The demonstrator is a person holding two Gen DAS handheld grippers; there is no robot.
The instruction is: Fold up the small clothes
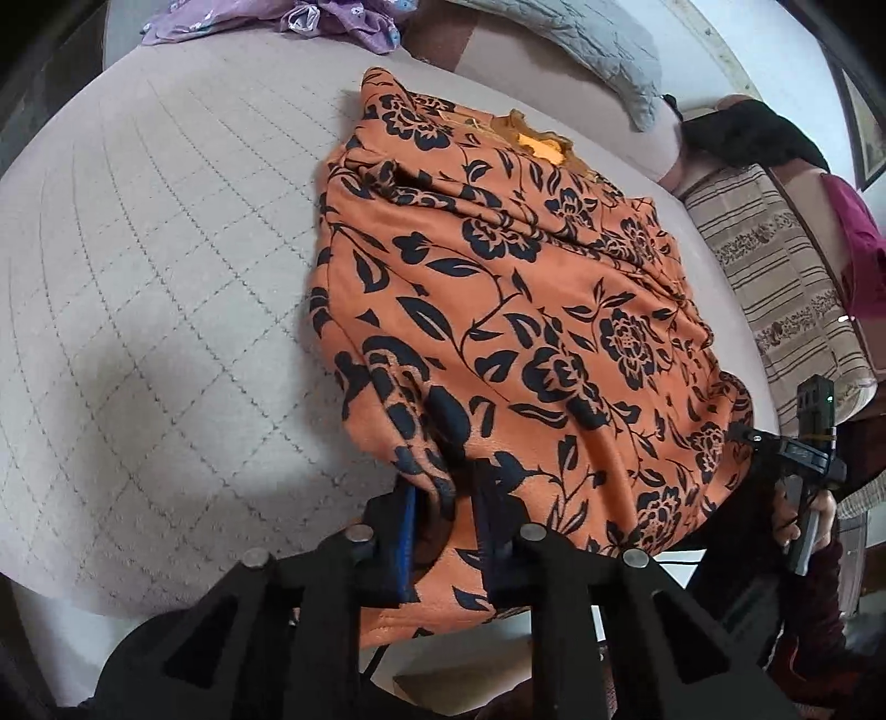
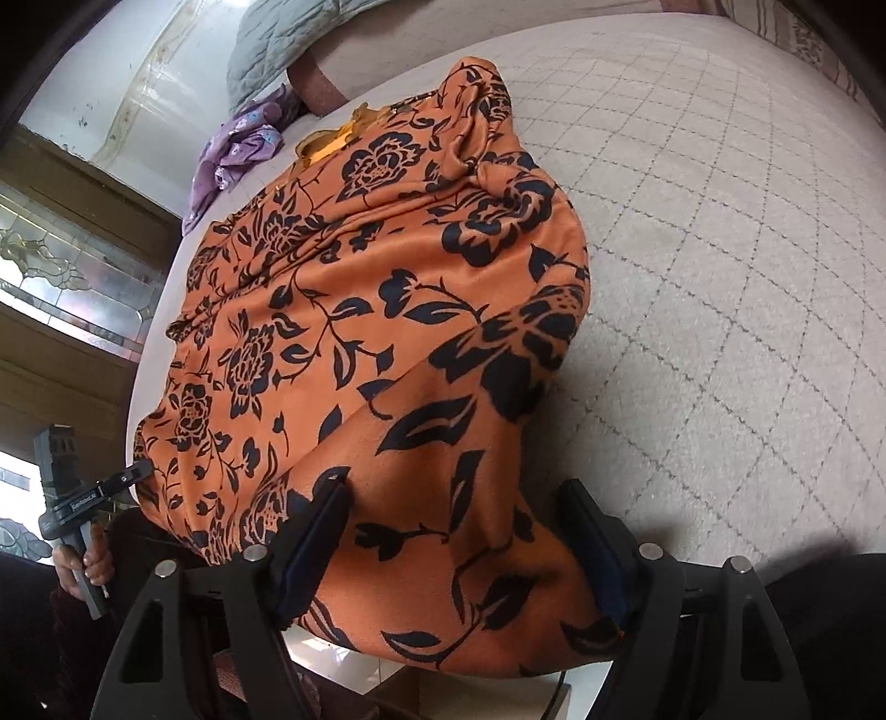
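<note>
An orange garment with black flowers (image 1: 526, 310) lies spread on a quilted pale bed cover (image 1: 166, 266), and its near hem hangs over the bed's edge. In the left wrist view my left gripper (image 1: 443, 498) is narrowed on a bunched fold at the hem's left corner, which fills the gap between the blue pads. In the right wrist view the same garment (image 2: 354, 332) runs under my right gripper (image 2: 459, 498). Its jaws stand wide apart, straddling the hem's other corner without pinching it. Each gripper also shows at the edge of the other's view, held in a hand (image 1: 803, 515).
A crumpled purple garment (image 1: 332, 22) and a grey quilted pillow (image 1: 598, 44) lie at the far side of the bed. A striped brown cloth (image 1: 775, 266), a black item (image 1: 747, 127) and a magenta cloth (image 1: 858, 238) lie at the right. A patterned glass window (image 2: 66, 266) stands beside the bed.
</note>
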